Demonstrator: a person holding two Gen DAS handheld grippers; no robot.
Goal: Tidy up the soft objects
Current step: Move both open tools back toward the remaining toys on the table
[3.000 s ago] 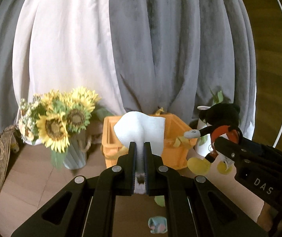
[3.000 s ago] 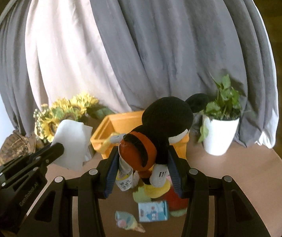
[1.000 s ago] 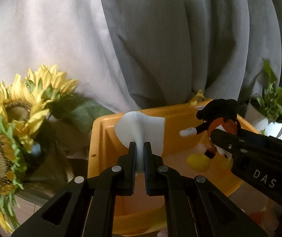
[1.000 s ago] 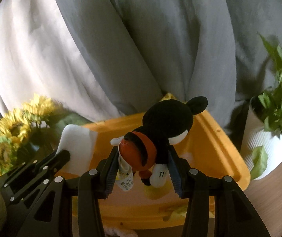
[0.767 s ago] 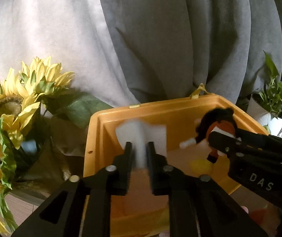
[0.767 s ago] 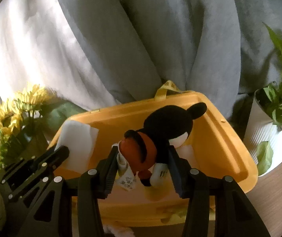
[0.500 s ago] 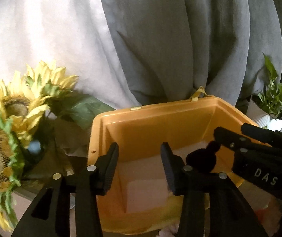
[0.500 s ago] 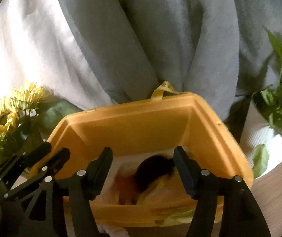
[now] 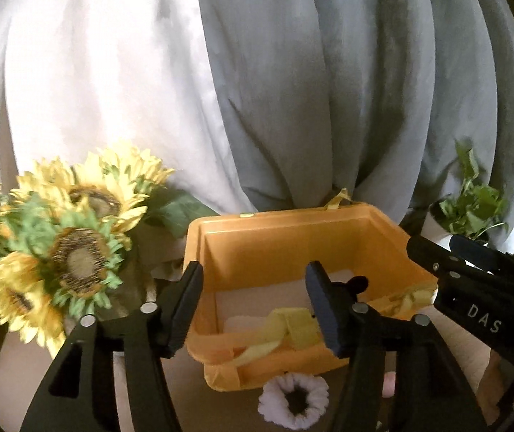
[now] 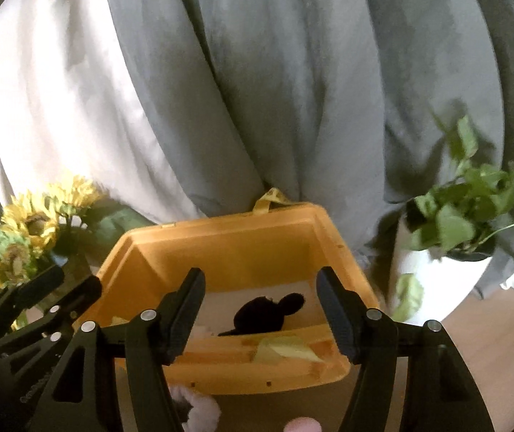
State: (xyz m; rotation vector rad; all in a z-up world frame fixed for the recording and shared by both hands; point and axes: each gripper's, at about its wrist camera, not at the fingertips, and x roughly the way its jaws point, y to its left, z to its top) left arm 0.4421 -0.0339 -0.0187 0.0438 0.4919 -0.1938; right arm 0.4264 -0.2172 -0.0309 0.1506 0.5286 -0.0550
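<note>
I am in a home, a living room by the look of it — long curtains [image 9: 293, 90] in grey and white hang in folds right behind everything. To my left stands a bunch of sunflowers [image 9: 66, 252], likely artificial, and to my right a leafy houseplant in a white pot [image 10: 447, 248]. Wooden flooring [image 10: 501, 352] shows lower right. An orange plastic storage bin [image 10: 228, 252] sits between the two decorations — ordinary household tidying gear.

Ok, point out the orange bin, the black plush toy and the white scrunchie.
orange bin [image 10: 228, 248]: right wrist view, inner back wall.
black plush toy [image 10: 260, 315]: right wrist view, its black head inside the bin.
white scrunchie [image 9: 294, 401]: left wrist view, fluffy ring's lower left edge.
</note>
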